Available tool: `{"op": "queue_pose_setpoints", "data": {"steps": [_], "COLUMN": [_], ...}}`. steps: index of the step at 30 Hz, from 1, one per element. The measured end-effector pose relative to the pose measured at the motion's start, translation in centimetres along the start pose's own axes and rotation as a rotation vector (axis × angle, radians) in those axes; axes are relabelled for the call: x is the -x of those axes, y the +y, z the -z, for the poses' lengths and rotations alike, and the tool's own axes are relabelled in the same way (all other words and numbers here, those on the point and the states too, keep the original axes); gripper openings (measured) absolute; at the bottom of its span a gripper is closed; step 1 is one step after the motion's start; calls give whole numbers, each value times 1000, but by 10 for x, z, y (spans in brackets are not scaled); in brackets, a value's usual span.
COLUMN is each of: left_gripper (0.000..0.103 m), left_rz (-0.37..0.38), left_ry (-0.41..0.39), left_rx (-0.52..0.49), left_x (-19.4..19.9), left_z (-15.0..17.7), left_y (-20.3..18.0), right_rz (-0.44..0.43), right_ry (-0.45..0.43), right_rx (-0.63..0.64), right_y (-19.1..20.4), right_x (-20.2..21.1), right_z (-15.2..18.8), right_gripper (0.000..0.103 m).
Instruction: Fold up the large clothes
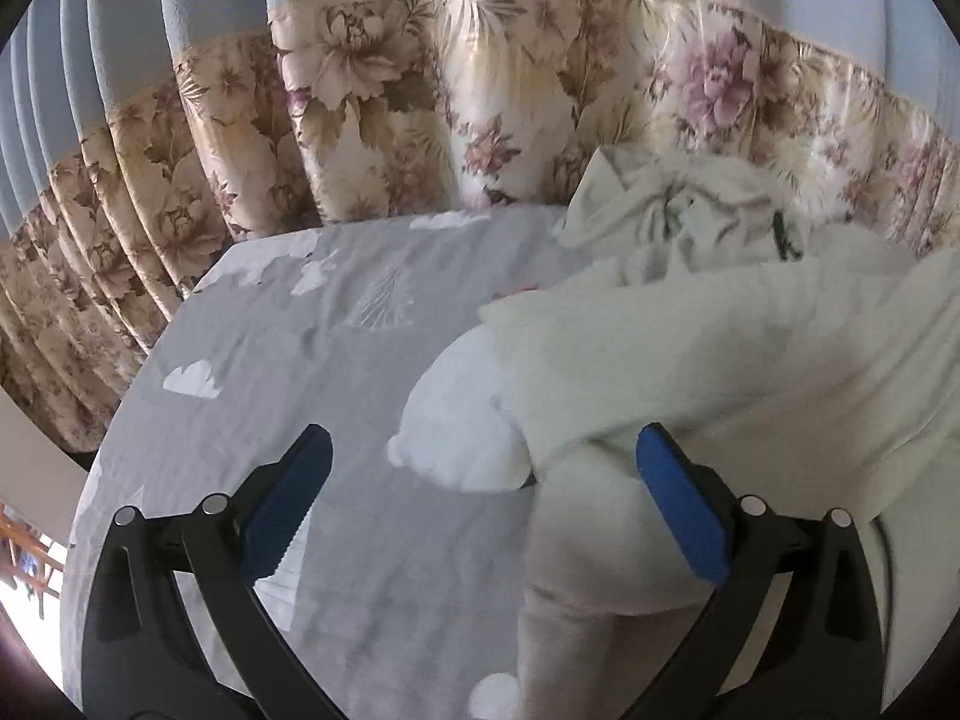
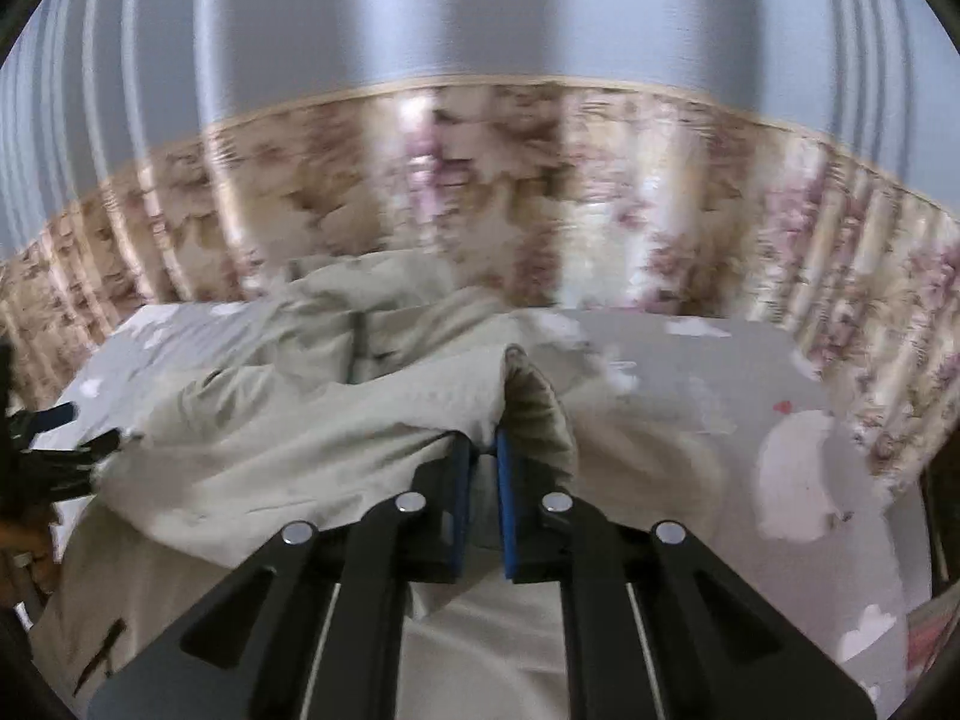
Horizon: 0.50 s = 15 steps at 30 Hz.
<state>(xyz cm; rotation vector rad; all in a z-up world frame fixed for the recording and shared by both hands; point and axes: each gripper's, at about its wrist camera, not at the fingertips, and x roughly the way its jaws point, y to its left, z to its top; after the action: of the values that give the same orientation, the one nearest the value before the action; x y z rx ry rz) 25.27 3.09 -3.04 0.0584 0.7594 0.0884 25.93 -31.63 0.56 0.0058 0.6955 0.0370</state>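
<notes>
Folding step: the cream garment lay part-gathered on the bed, and by my reading 1 fold was being carried across, not yet laid down.
Garment place: it covered the side of the bed away from the open grey sheet, with a crumpled heap of it toward the floral curtain; a sleeve or edge hung down on the near side of the bed.
Right tongs: narrow, both blue pads pinching a raised ridge of the garment, which stood up between them and draped off to each side.
Left tongs: wide apart, holding nothing; 1 blue pad was just beside the garment's near edge, though I could not tell whether it touched, and the other pad stood over bare sheet.
Blur: the right wrist view was smeared, so I judged those tongs to be in motion; direction could not be told.
Next move: judged from this, the left tongs would need to close on the near edge beside them, matching the right grip, so that both could lift and lay the cloth flat across the bed.
Risk: a 1-sided pull would likely bunch the fabric toward the curtain rather than fold it.
</notes>
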Motion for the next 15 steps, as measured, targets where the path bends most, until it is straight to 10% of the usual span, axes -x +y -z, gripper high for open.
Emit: {"op": "queue_pose_setpoints", "data": {"steps": [10,13,15], "left_gripper": [100,90,84], "left_rz": [-252,-269,-242], "left_ry": [129,135,121], "left_rx": [-116,-64,-28], "left_x": [-59,-60,-52], "left_z": [10,9,7], "left_y": [-8,9,16], "right_rz": [33,73,63], "right_ry": [215,202,199], "right_rx": [-20,-25,-75], "right_y": [-59,-66,-76], "right_x": [-54,-51,-43], "right_z": [46,52,52], "right_gripper": [13,51,56]}}
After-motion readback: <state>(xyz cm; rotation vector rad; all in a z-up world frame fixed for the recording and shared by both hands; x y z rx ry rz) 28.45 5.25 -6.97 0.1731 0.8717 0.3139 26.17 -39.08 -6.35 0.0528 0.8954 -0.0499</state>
